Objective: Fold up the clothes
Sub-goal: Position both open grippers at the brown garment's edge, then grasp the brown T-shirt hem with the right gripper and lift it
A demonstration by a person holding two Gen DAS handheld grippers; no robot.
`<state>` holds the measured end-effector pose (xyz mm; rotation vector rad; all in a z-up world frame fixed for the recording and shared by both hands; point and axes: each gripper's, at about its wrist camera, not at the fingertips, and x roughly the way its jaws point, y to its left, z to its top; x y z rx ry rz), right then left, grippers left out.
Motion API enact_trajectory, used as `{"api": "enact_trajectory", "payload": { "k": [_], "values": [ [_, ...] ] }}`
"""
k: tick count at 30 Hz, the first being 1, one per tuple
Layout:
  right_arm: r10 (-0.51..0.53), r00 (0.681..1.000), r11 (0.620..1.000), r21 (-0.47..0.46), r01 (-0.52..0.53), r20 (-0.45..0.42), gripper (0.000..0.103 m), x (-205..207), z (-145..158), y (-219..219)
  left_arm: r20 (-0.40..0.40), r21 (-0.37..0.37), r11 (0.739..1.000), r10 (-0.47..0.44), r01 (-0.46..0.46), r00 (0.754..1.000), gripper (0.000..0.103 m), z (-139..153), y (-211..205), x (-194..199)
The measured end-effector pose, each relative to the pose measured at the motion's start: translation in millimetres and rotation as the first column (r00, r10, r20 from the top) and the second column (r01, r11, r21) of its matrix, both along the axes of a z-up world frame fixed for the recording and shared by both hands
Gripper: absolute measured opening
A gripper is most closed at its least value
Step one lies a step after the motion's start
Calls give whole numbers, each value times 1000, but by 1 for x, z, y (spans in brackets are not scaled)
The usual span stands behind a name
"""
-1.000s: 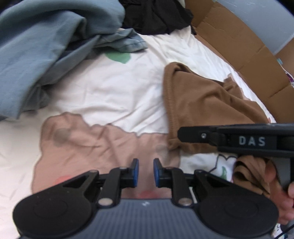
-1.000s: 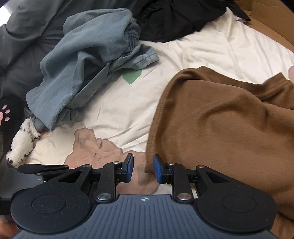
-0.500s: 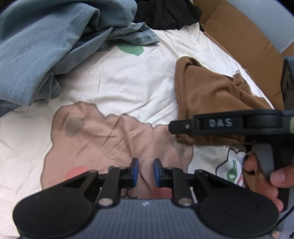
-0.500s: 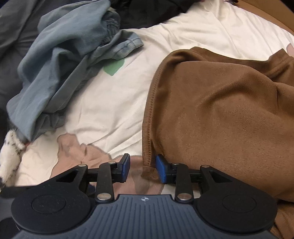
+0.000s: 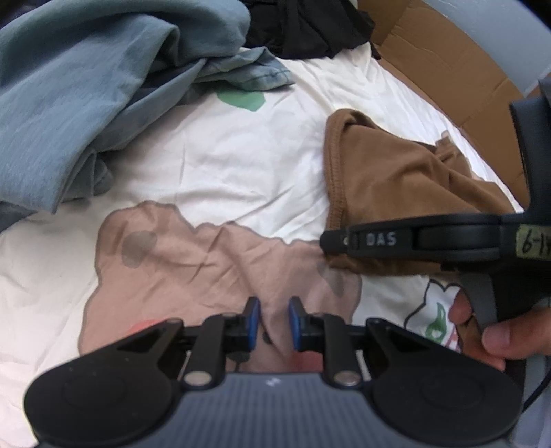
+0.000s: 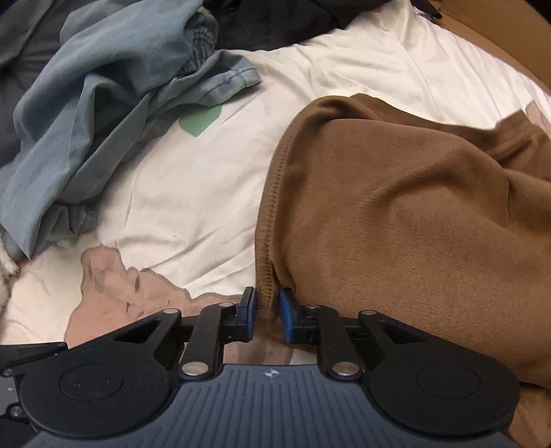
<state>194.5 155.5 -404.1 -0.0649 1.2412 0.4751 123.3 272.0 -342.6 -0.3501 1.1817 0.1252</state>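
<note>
A brown garment lies crumpled on the right of a white printed bedsheet. My right gripper is at its near left corner, jaws closing, and the stitched hem is pinched between the blue pads. In the left wrist view the same brown garment sits at the right, with a right gripper finger lying across its lower edge and a hand on the handle. My left gripper hovers over the sheet's pink print, pads a little apart with nothing between them.
A blue-grey garment is heaped at the upper left of the sheet, seen also in the right wrist view. A black garment lies at the top. Cardboard lines the far right side of the bed.
My right gripper dropped to the brown garment's near corner, and its jaws first widened, then narrowed around the hem. The left gripper's jaws kept the same gap.
</note>
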Motion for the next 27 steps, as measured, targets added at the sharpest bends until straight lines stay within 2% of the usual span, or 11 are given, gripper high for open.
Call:
{"api": "enact_trajectory", "payload": {
  "k": [3,5,7,9,11,12,13,18,22,27],
  "values": [
    [29,999,999,-39,-28,27,25,-5,0,8,-9,2,1000,6,-6,1000,20,-2,1,-1],
    [43,999,998,-43,-41,32,32,-7,1,11,-18,-2,1000,21,-21,1000,21,-3,2,-3],
    [56,998,998,-44,-55,38,43,-10,1,14,-25,-7,999,34,-34,999,22,-5,3,-7],
    [67,997,997,-47,-65,49,43,-12,0,17,-29,-4,999,38,-38,999,22,-6,3,-10],
    [65,996,997,-40,-62,59,37,-13,0,14,-33,-1,999,38,-39,999,23,-7,2,-12],
    [68,996,997,-35,-66,64,21,-14,1,12,-43,0,1000,30,-30,999,23,-7,2,-12],
    [62,997,998,-25,-61,55,11,-12,1,8,-52,1,1000,22,-22,998,23,-7,2,-12],
    [35,999,999,28,-35,9,5,-4,7,-14,-45,10,1000,21,-21,999,23,-5,4,-10],
    [58,998,998,26,-59,40,5,-12,24,-31,-39,15,1000,18,-18,999,23,-3,3,-5],
    [79,995,997,-6,-78,68,5,-12,47,-74,-16,14,1000,10,-9,1000,23,0,-1,8]
  ]
}}
